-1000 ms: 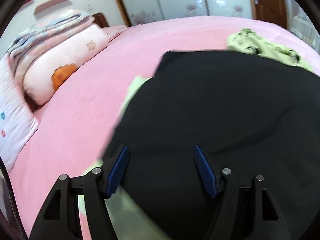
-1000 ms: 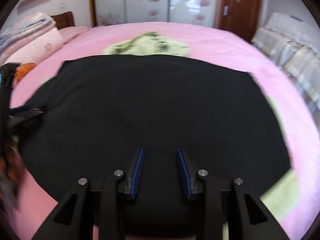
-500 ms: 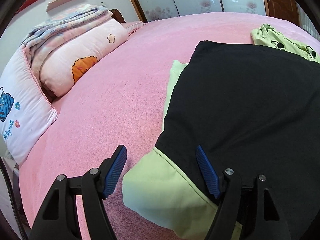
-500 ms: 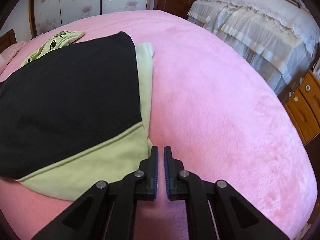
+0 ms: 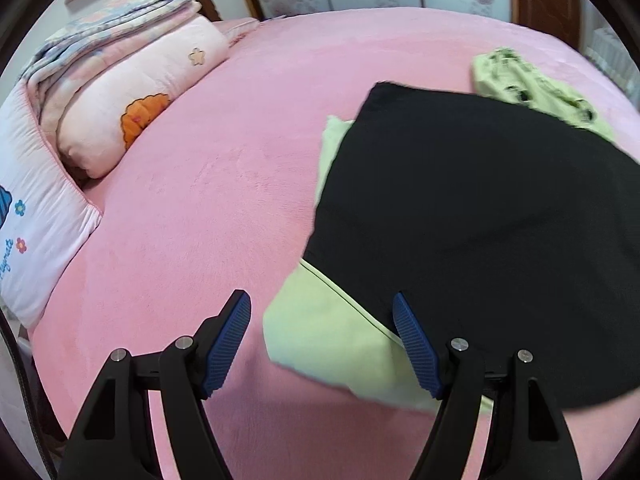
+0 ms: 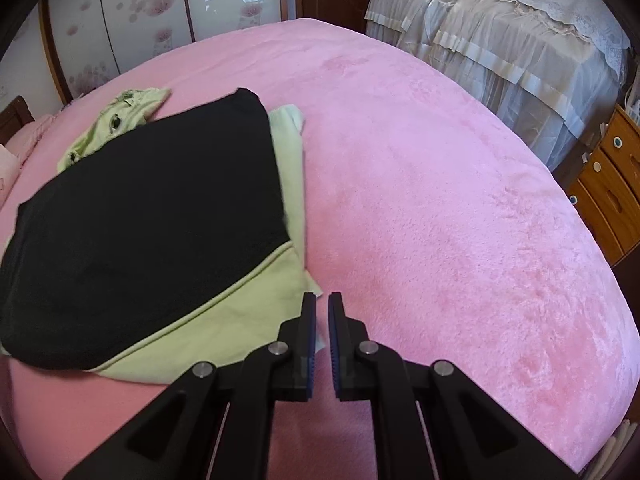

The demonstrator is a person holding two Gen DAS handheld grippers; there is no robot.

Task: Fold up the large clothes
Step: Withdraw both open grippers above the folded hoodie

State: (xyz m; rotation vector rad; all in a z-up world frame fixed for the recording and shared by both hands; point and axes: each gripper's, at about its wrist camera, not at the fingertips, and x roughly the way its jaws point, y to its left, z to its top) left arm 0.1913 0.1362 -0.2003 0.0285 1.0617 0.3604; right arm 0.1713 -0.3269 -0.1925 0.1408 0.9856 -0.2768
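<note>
Pink bed point(image 6: 440, 200) carries the black-and-green garment point(image 5: 480, 208). Left tool point(image 5: 322, 338) hovers wide open, empty, over its green corner. Right tool point(image 6: 322, 340), beside the garment, is closed and empty.

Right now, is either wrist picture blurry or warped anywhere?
Left wrist view: the black garment and its pale green sleeve are smeared at their edges, while the left gripper is sharp. Right wrist view: mostly crisp. Both views: fisheye bulges the pink bed cover into a dome, with dark corners.

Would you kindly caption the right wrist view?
Shut right gripper beside a black-and-green garment on the pink bed.
</note>
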